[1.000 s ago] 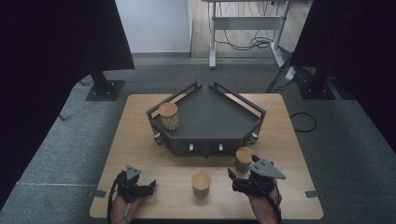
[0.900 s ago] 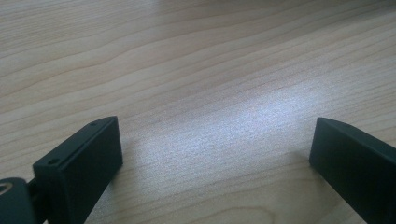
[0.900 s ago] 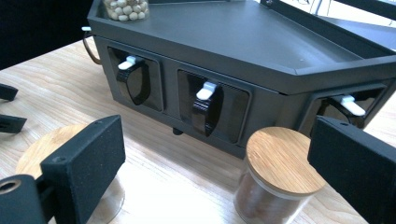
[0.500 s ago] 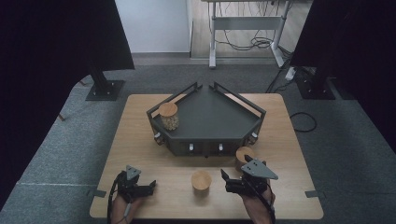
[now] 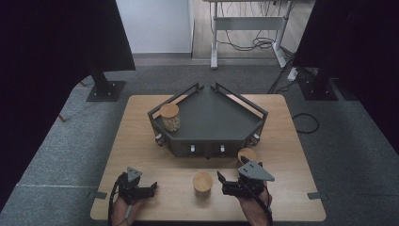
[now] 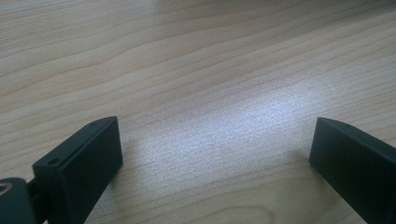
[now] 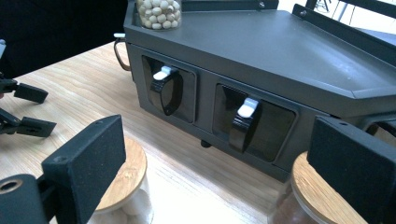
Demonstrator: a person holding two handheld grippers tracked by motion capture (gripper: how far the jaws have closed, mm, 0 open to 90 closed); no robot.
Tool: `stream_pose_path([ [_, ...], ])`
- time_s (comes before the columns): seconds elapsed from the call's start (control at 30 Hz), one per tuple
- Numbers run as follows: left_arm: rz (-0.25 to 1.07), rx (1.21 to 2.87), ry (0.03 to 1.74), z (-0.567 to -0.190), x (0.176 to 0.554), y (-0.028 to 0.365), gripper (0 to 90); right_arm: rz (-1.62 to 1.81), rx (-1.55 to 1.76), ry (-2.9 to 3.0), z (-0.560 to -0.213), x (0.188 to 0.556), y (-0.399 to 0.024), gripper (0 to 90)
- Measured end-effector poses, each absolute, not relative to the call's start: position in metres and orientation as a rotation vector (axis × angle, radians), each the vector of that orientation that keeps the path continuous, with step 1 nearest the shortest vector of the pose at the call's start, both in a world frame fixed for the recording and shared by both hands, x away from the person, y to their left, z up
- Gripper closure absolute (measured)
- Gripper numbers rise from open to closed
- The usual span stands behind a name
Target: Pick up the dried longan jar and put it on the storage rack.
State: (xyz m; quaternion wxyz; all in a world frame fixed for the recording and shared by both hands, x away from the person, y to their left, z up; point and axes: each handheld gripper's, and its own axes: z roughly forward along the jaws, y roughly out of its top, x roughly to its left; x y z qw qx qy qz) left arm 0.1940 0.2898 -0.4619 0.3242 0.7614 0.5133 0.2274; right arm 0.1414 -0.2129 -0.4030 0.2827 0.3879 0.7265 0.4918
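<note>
so the right gripper, jaws spread wide and holding nothing, points at the small round glass jar with the wooden lid, which stands upright just off its left jaw. the left gripper, also gaping empty, sits farther off.

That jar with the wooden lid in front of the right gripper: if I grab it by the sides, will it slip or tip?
The jar looks like smooth clear glass, so its sides may be slippery between the right gripper's open jaws. It is short and wide and stands upright on the table, so it probably won't tip easily. Its pale contents suggest some weight; glass could break if dropped.
</note>
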Motion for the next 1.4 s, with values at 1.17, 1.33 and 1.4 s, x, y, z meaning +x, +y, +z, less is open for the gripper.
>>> stream_pose_path([
  [1.17, 0.594, 2.001, 1.341, -0.462, 0.194, 0.29, 2.3, 1.394, 0.963, 1.974, -0.411, 0.142, -0.191, 3.8],
  [1.33, 0.593, 2.002, 1.339, -0.462, 0.194, 0.29, 2.3, 1.402, 0.956, 1.984, -0.413, 0.142, -0.186, 3.8],
  [1.4, 0.593, 2.003, 1.338, -0.462, 0.194, 0.29, 2.3, 1.403, 0.951, 1.989, -0.414, 0.143, -0.184, 3.8],
])
